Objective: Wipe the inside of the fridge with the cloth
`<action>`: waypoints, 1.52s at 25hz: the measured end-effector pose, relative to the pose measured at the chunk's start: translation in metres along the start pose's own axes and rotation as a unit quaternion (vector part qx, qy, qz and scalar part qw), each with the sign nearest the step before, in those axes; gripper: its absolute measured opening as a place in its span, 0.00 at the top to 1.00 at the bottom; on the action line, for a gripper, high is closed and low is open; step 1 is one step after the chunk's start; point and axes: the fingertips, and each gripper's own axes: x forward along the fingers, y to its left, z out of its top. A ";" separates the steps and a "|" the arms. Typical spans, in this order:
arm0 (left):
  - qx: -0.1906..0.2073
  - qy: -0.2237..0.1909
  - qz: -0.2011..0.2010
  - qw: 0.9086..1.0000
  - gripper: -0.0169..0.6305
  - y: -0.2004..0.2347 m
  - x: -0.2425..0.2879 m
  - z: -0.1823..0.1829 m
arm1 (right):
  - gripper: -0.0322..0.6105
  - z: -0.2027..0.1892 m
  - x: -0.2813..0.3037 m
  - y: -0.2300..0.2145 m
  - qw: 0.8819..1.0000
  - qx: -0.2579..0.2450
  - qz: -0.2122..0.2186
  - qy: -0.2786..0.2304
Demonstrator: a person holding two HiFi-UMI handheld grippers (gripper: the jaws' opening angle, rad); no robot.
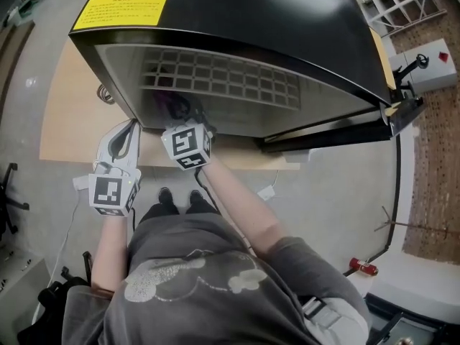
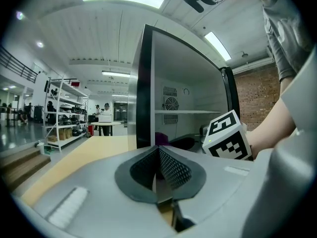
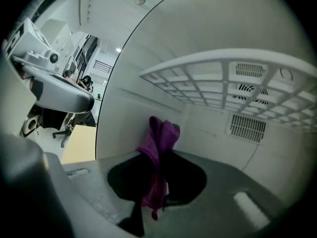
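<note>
The right gripper [image 3: 159,156] is closed on the purple cloth [image 3: 159,135]. The cloth is pinched between the two jaws, and its folded top stands up above them while a small end hangs down below. This gripper is inside the fridge [image 1: 237,20], under the white wire shelf [image 3: 223,76] and near the white left wall. A vent [image 3: 246,128] is on the back wall, to the right of the cloth. I cannot tell from the pictures if the cloth touches the wall. In the head view the right gripper [image 1: 181,113] reaches into the open front of the fridge, and only its marker cube [image 1: 187,146] stays outside. The fridge is black, with a yellow label [image 1: 121,10] on top, and it stands on a wooden table [image 1: 72,113]. Its door [image 1: 338,129] is open on the right side. The left gripper [image 1: 128,134] is held outside, just beside the left front corner of the fridge. In its own view the left gripper [image 2: 158,152] has the jaws pressed together, with nothing between them.
</note>
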 end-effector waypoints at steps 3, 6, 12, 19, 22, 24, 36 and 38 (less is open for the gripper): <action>-0.002 0.000 0.000 1.000 0.95 0.011 -0.004 -0.007 | 0.88 -0.001 0.009 0.018 1.000 0.002 0.013 -0.002; -0.004 0.003 0.006 1.000 0.95 0.012 -0.009 -0.008 | 0.88 0.004 -0.002 0.031 1.000 0.013 0.026 -0.010; -0.009 0.006 0.023 1.000 0.95 0.009 -0.018 -0.011 | 0.88 0.006 -0.037 0.060 0.998 0.027 0.059 -0.022; -0.019 0.008 0.028 0.999 0.95 -0.006 -0.022 -0.015 | 0.88 0.006 -0.067 0.070 0.996 0.027 0.076 -0.029; -0.022 0.013 0.024 0.999 0.95 -0.013 -0.020 -0.019 | 0.88 -0.006 -0.058 0.057 0.997 0.034 0.062 -0.007; -0.023 0.016 0.022 0.999 0.95 -0.015 -0.019 -0.021 | 0.88 -0.015 -0.046 0.049 0.998 0.033 0.059 0.016; -0.021 0.019 -0.003 1.000 0.95 -0.028 0.006 -0.019 | 0.88 -0.056 -0.011 0.011 0.993 0.023 0.035 0.106; -0.022 0.020 -0.010 1.000 0.95 -0.031 0.011 -0.019 | 0.88 -0.067 -0.015 -0.002 0.992 0.031 0.019 0.121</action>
